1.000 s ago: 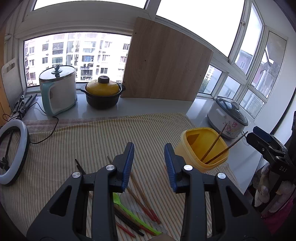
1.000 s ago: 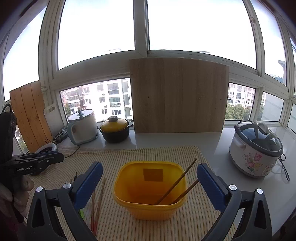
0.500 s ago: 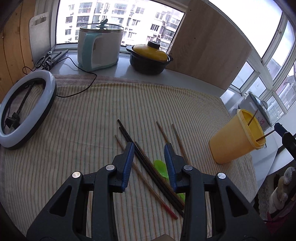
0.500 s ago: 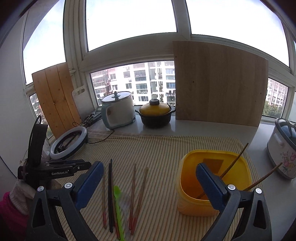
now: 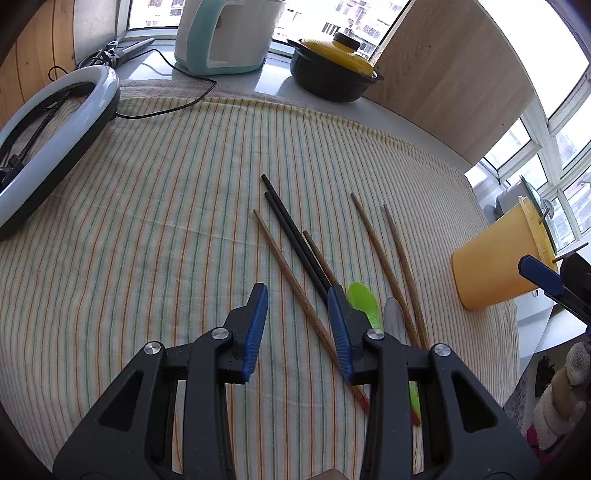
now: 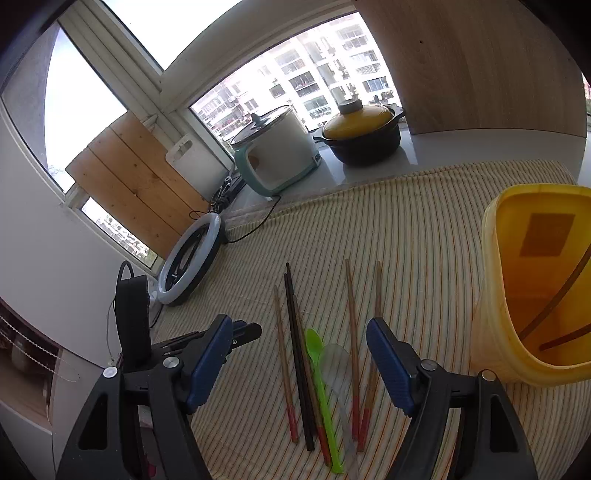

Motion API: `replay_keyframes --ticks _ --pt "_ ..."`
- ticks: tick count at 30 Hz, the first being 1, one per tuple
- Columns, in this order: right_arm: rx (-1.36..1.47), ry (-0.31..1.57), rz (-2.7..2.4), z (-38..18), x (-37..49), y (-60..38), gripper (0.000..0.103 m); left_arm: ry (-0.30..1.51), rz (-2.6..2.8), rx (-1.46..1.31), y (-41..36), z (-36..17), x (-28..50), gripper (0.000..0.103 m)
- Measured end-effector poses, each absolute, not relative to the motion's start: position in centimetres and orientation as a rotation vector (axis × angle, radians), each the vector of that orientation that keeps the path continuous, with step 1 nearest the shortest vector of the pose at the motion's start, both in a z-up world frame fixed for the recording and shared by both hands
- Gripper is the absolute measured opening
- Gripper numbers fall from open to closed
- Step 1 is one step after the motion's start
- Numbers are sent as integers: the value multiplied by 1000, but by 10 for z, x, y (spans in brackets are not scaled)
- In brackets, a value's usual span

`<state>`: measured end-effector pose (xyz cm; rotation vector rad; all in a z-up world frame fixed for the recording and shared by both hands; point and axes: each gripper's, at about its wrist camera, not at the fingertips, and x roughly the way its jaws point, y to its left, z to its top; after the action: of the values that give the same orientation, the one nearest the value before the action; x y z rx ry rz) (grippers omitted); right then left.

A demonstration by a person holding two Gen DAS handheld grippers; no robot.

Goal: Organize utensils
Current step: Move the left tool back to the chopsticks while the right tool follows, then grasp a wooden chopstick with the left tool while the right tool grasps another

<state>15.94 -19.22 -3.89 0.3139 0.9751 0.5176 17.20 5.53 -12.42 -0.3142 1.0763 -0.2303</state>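
Observation:
Several chopsticks lie on the striped cloth [image 5: 147, 221]: a black pair [image 5: 291, 229], red-tipped wooden ones [image 5: 291, 280] and two more wooden ones [image 5: 384, 251]. A green spoon [image 5: 364, 301] and a clear spoon [image 5: 393, 314] lie among them. My left gripper [image 5: 297, 314] is open, just above the wooden and black chopsticks. The yellow container [image 6: 535, 288] at right holds two chopsticks [image 6: 554, 306]. My right gripper [image 6: 299, 358] is open and empty above the same utensils [image 6: 321, 365].
A ring light [image 5: 44, 122] lies at the cloth's left edge. A mint cooker [image 5: 221, 33], a yellow-lidded black pot [image 5: 332, 74] and a leaning wooden board [image 5: 454, 85] stand on the sill behind. The table edge drops off past the container.
Both grippers have tilted down and moved in over the loose utensils. The right gripper swung left, away from the yellow container. Both stay open.

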Motion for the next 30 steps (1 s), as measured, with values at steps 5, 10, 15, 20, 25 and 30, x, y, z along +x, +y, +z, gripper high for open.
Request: replay_keyframes --ticks 5,10,15,20,25,30 --pt "302 1037 554 -50 169 -181 78 1090 -221 -328 58 -130 177 33" --pt "268 1068 588 -57 176 -167 84 1089 -223 -328 59 -130 178 33" --pt "306 1086 591 -63 182 -165 84 1092 -221 -331 61 -131 178 33" --pt "350 1113 618 -68 184 -165 84 1090 -221 -333 61 -131 177 33" --pt "252 1113 569 -69 184 -156 84 1090 -226 -337 61 -131 178 33" --pt "168 1118 495 -74 189 -149 84 1094 -220 -339 59 -131 182 33"
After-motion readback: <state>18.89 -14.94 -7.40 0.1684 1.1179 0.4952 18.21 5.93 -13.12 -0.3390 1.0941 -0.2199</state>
